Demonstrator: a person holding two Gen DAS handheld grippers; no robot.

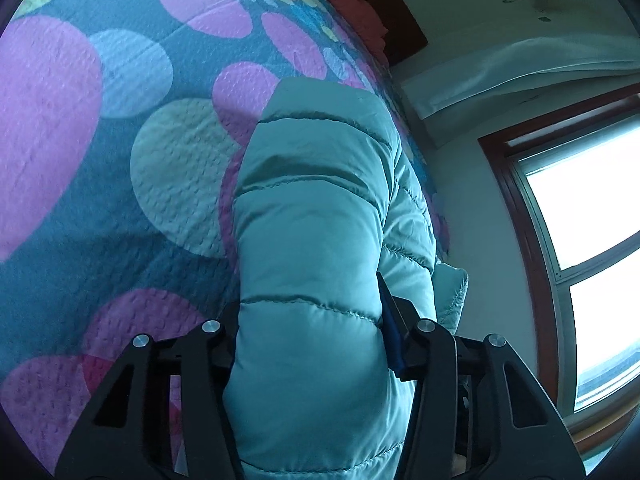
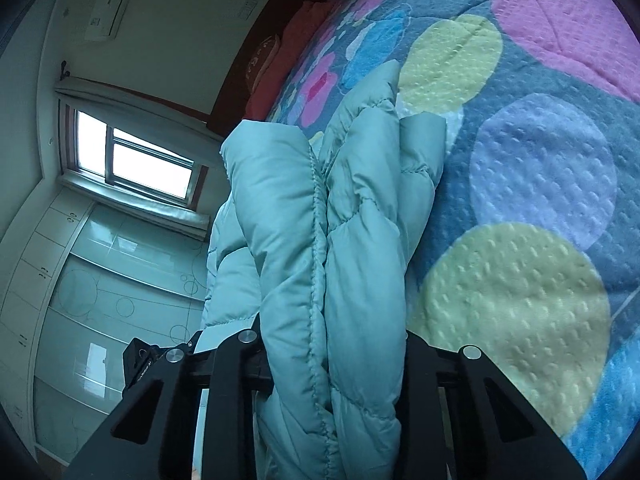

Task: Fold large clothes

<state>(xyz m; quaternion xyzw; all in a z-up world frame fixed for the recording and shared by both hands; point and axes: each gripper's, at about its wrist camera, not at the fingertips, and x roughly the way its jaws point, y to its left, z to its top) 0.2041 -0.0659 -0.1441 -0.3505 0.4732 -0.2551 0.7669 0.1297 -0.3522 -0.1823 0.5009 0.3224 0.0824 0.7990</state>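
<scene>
A light teal quilted puffer jacket [image 1: 316, 216] is held up over the bed. My left gripper [image 1: 312, 340] is shut on a thick padded fold of it, and the fabric fills the space between its jaws. In the right wrist view the same jacket [image 2: 352, 216] hangs in bunched folds with a stitched seam down the middle. My right gripper [image 2: 332, 356] is shut on those folds. Both fingertip pairs are hidden by the fabric.
The bed [image 1: 120, 128] has a quilted cover with large pink, blue and yellow circles, also in the right wrist view [image 2: 540, 184]. A red pillow [image 2: 288, 40] lies by the dark headboard. A window [image 1: 580, 240], a wall air conditioner [image 2: 116, 4] and white wardrobes [image 2: 80, 280] surround the bed.
</scene>
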